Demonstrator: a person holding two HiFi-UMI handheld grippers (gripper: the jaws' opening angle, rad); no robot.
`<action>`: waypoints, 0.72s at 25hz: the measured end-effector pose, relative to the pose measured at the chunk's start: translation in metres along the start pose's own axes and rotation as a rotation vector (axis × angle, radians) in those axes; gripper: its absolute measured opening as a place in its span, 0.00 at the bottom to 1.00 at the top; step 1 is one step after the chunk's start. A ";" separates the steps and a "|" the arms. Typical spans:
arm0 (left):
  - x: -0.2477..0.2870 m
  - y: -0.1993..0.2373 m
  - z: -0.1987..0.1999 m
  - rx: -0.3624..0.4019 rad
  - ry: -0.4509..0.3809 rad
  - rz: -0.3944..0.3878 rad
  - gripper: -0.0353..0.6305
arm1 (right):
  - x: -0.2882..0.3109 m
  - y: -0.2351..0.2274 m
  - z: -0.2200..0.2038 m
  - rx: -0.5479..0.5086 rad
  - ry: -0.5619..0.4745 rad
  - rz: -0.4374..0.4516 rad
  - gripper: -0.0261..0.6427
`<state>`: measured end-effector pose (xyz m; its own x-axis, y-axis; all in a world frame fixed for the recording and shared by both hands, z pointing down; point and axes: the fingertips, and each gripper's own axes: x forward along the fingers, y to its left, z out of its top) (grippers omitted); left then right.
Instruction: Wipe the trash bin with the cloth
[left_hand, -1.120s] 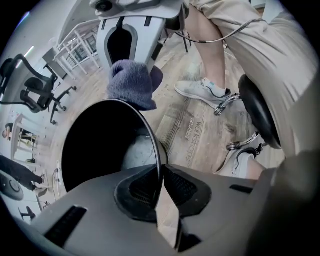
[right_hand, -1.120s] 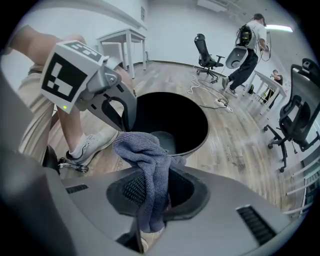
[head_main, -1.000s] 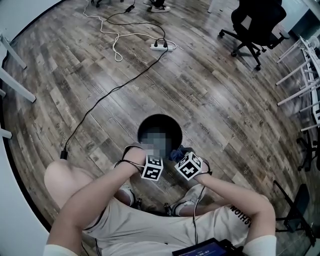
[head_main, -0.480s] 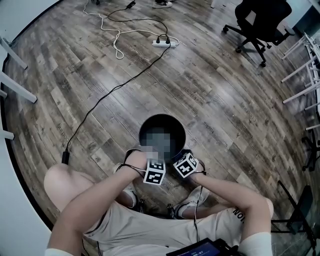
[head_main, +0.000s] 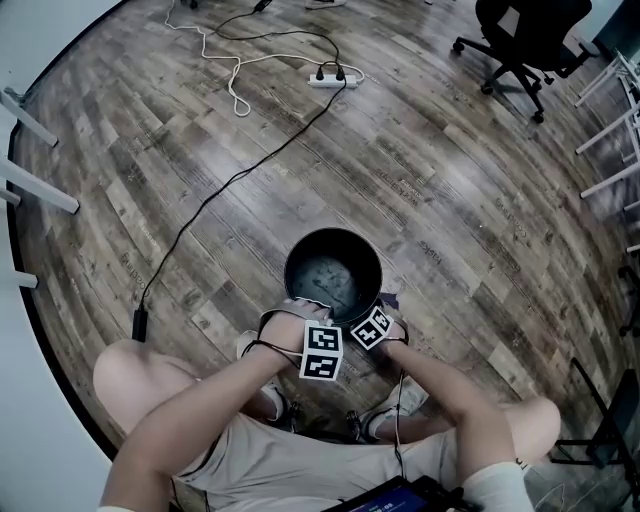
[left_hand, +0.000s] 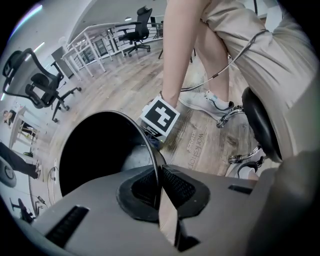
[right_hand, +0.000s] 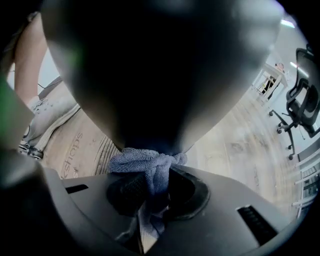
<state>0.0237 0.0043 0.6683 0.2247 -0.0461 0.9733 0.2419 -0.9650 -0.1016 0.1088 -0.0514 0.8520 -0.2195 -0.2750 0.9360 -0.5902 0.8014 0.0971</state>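
The black round trash bin (head_main: 333, 272) stands on the wood floor in front of my knees. My left gripper (left_hand: 159, 187) is shut on its thin near rim (left_hand: 156, 155); its jaws have just been closing with the rim between them. My right gripper (right_hand: 152, 192) is shut on a bunched blue-grey cloth (right_hand: 149, 167). The cloth presses against the bin's dark outer wall (right_hand: 150, 75), low on the side near me. In the head view both marker cubes sit at the bin's near edge, the left (head_main: 322, 352) beside the right (head_main: 371, 327).
A black cable (head_main: 230, 185) runs across the floor to a white power strip (head_main: 335, 77). An office chair (head_main: 525, 35) stands far right, white table legs (head_main: 40, 190) at the left. My shoes (left_hand: 207, 102) and a stool's base (left_hand: 235, 112) lie close behind the bin.
My right gripper has gone down along the bin's near wall with the cloth. The left gripper has stayed at the rim.
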 end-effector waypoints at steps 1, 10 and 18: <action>0.000 0.001 0.000 -0.006 0.001 0.002 0.09 | 0.006 0.001 -0.002 0.005 -0.015 0.022 0.14; 0.000 0.001 0.002 -0.036 -0.008 0.011 0.09 | -0.045 -0.001 -0.006 -0.026 0.017 0.091 0.14; -0.006 -0.002 -0.017 -0.008 0.041 -0.044 0.29 | -0.164 0.001 0.020 -0.003 -0.046 0.122 0.14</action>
<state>0.0058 0.0026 0.6665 0.1753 -0.0140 0.9844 0.2430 -0.9684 -0.0570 0.1291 -0.0161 0.6921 -0.3244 -0.1995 0.9246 -0.5545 0.8321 -0.0150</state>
